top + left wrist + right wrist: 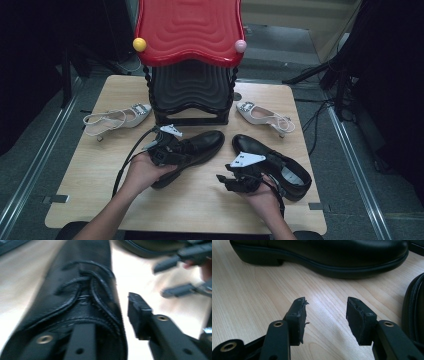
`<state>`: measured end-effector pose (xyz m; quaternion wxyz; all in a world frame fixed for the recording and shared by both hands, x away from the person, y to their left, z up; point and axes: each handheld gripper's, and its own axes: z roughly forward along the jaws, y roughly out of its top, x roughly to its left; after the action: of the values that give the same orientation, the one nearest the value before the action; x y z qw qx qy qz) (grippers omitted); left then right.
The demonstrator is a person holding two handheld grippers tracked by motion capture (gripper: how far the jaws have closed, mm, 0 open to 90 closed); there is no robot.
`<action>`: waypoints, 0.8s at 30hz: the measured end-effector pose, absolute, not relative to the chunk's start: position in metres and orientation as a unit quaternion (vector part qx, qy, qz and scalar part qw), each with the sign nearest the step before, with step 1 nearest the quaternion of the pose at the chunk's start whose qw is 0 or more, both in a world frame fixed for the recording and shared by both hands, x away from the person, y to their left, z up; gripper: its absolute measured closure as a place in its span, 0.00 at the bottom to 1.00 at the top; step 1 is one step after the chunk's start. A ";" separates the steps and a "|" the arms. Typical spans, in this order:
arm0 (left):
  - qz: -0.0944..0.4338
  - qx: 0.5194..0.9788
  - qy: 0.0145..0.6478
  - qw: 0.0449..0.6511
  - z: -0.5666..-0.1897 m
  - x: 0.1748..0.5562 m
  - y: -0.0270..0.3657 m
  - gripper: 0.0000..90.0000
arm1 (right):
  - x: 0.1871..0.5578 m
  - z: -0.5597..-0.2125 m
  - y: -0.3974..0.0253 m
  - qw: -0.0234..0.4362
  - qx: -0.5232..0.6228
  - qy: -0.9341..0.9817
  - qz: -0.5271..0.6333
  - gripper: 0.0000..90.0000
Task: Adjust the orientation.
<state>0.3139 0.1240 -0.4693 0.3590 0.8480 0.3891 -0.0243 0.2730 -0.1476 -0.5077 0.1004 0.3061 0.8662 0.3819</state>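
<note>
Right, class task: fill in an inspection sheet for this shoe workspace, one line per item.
Surface: wooden table, light grain, bare at the front.
Job's things: left black shoe and right black shoe, both lying on the table.
Clutter: two white heeled sandals; red-topped shoe rack at the back.
Grippers: left gripper open, one jaw inside the left black shoe; right gripper open, holding nothing.
Cables: black cable trailing from left gripper.
Surroundings: dark floor, metal rails.
</note>
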 end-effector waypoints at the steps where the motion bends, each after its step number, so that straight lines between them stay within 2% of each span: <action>1: -0.016 0.859 0.376 0.347 -0.470 0.312 0.122 0.69 | 0.274 -0.508 -0.148 0.100 0.307 0.866 0.383 0.57; 8: 0.001 0.868 0.361 0.341 -0.461 0.307 0.131 0.59 | 0.273 -0.507 -0.149 0.098 0.310 0.863 0.386 0.57; 16: 0.000 0.861 0.356 0.362 -0.444 0.300 0.159 0.57 | 0.274 -0.507 -0.147 0.094 0.315 0.862 0.387 0.58; 19: 0.020 0.860 0.354 0.367 -0.436 0.296 0.170 0.56 | 0.274 -0.507 -0.147 0.093 0.315 0.862 0.387 0.58; 24: 0.032 0.843 0.353 0.404 -0.426 0.295 0.192 0.64 | 0.275 -0.507 -0.147 0.089 0.319 0.859 0.391 0.58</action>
<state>0.2948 0.1921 -0.4263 0.4037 0.8434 0.3531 0.0321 0.2748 -0.1469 -0.5067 0.0892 0.3190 0.8587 0.3910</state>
